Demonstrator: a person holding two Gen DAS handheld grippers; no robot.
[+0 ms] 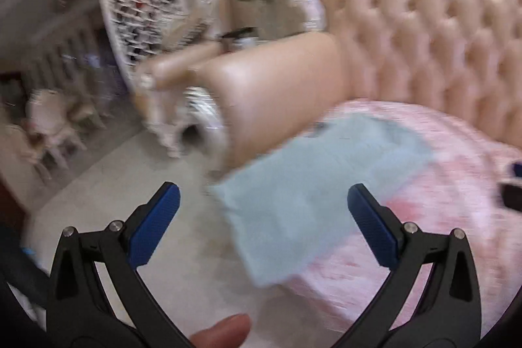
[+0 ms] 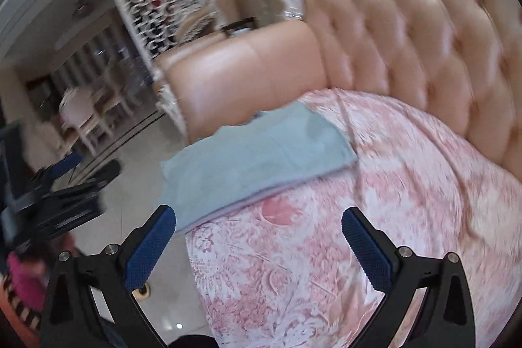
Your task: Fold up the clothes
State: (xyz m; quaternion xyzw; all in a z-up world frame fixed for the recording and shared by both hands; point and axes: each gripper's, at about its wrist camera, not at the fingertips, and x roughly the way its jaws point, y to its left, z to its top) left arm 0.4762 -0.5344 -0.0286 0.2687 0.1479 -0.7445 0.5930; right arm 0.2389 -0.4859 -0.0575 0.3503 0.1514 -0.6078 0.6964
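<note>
Left tongs (image 1: pixel 263 201): spread wide, nothing between the blue pads, hanging above the cloth.
Right tongs (image 2: pixel 258 224): spread wide, empty, touching nothing.
Cloth (image 2: pixel 254 162): pale blue, folded flat on the pink floral cover (image 2: pixel 375 217), one end overhanging the seat edge beside the sofa arm (image 2: pixel 248 77).

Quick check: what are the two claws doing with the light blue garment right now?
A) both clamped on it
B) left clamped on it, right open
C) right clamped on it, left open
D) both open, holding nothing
D: the left claw and right claw both show spread jaws with nothing between them, while the light blue garment lies on the pink cover.
</note>
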